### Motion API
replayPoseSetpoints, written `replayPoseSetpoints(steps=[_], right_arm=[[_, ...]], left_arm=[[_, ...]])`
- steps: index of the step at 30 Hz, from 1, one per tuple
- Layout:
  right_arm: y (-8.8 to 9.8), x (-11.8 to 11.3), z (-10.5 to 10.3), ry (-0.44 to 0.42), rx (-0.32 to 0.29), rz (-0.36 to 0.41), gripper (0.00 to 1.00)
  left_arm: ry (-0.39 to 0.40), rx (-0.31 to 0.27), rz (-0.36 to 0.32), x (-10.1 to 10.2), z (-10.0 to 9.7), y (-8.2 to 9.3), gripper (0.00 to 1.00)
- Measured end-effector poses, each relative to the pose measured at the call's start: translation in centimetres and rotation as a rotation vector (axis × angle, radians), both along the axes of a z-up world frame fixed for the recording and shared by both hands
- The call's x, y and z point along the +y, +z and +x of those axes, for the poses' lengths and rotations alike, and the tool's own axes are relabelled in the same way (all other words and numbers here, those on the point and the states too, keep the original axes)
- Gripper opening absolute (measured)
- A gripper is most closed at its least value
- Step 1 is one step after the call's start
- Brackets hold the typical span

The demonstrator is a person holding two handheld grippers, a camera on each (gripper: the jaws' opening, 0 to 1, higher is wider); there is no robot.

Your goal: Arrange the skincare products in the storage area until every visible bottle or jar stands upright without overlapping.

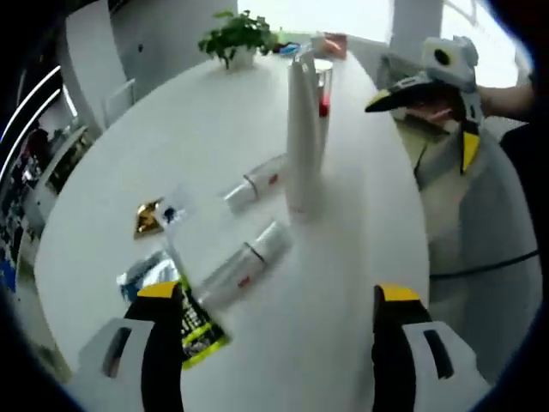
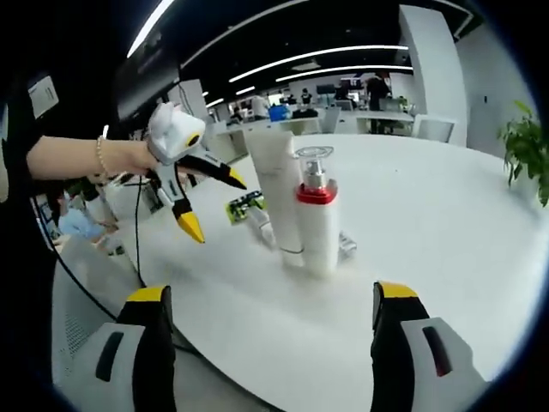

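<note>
A tall white tube (image 1: 301,129) (image 2: 274,184) stands upright on the white table (image 1: 360,240), touching or nearly touching an upright pump bottle with a red collar (image 1: 323,86) (image 2: 318,225). Two smaller white tubes with red print lie flat: one (image 1: 256,183) beside the standing pair, the other (image 1: 249,262) closer to my left gripper (image 1: 279,296), which is open and holds nothing. My right gripper (image 2: 270,296) is also open and holds nothing, facing the standing pair. Each gripper shows in the other's view, hand-held above the table edge, jaws apart: right (image 1: 425,124), left (image 2: 214,206).
A gold packet (image 1: 147,217), clear sachets (image 1: 150,275) and a green-black packet (image 1: 196,330) (image 2: 244,206) lie near my left jaw. A potted plant (image 1: 236,34) (image 2: 527,150) stands at the table's far side. A cable (image 1: 480,266) hangs past the table edge.
</note>
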State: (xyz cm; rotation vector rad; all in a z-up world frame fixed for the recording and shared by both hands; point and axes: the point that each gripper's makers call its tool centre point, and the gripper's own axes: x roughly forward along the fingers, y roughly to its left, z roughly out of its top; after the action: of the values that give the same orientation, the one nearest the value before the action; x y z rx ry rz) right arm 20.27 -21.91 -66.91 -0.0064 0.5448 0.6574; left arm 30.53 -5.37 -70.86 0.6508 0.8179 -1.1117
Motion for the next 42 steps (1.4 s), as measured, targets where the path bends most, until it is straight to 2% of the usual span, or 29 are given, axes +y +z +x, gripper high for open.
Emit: replayPoseSetpoints(steps=[5,20,22,26,31,34,42], right_arm=[[-0.1,-0.1,0.0,-0.009,0.008,0.004,0.96],[-0.3,-0.3,0.0,-0.016,0.024,0.004,0.95],[-0.3,-0.4,0.0,-0.018,0.024,0.003,0.95],[-0.5,-0.4,-0.1,-0.016,0.028,0.001,0.95],[-0.5,-0.4,0.0,-0.018,0.030,0.002,0.95],[-0.6,-0.5,0.0,-0.020,0.033,0.003,0.95],[-0.6,-0.5,0.0,-0.019,0.034,0.000,0.95]], left_arm=[[0.002,0.020,0.019,-0.6,0.7,-0.7,0.79],[-0.133,0.024,0.121,-1.8,3.4,-2.7,0.69],[-0.167,0.028,0.116,-2.0,3.3,-2.9,0.68],[-0.213,0.025,0.127,-2.2,3.4,-3.0,0.60],[-0.275,0.033,0.159,-2.9,3.1,-3.4,0.53],[-0.289,0.042,0.174,-3.2,3.1,-3.6,0.49],[-0.323,0.047,0.228,-2.3,3.3,-4.8,0.43]])
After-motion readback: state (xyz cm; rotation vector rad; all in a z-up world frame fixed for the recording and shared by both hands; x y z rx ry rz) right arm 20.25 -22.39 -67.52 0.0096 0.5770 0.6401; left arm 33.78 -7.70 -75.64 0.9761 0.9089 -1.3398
